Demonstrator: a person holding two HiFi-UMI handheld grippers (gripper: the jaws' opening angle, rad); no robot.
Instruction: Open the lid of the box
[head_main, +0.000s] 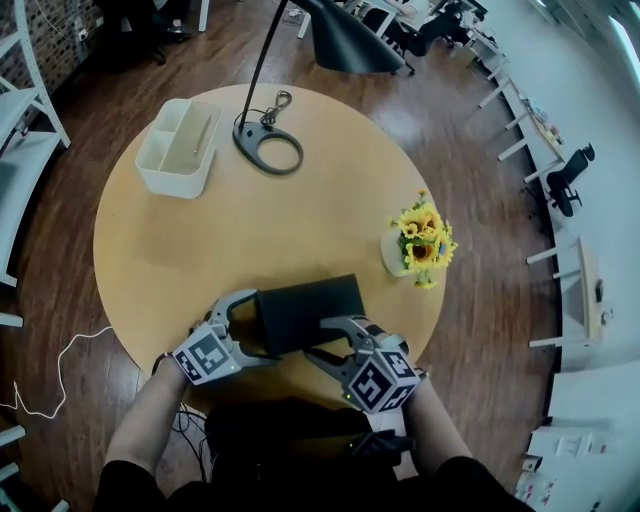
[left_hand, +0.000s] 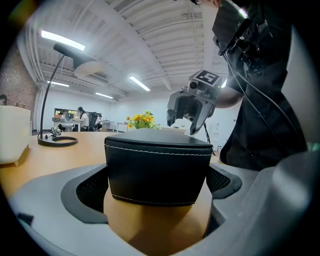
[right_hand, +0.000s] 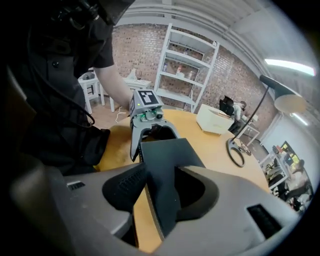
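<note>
1. Near the person's edge of the round wooden table (head_main: 200, 250) lies the black rectangular leather-look box (head_main: 310, 312) with pale stitching, its lid down flat.
2. At the box's left end, the left gripper (head_main: 262, 326) points roughly level. In the left gripper view the box fills the space between its jaws and both pads press on its sides, so it is clamped on the box.
3. Over the box's right near corner, the right gripper (head_main: 322, 338) tilts downward. Its jaws stand apart with the box's edge between them. One pad is close against the box and a dark gap shows at the other, so it grips nothing.
4. Across the table, well apart from the box, stand a white plastic divided caddy (head_main: 180, 148), a black desk lamp (head_main: 268, 152) with a ring base, and yellow sunflowers (head_main: 420, 240) in a white pot.
</note>
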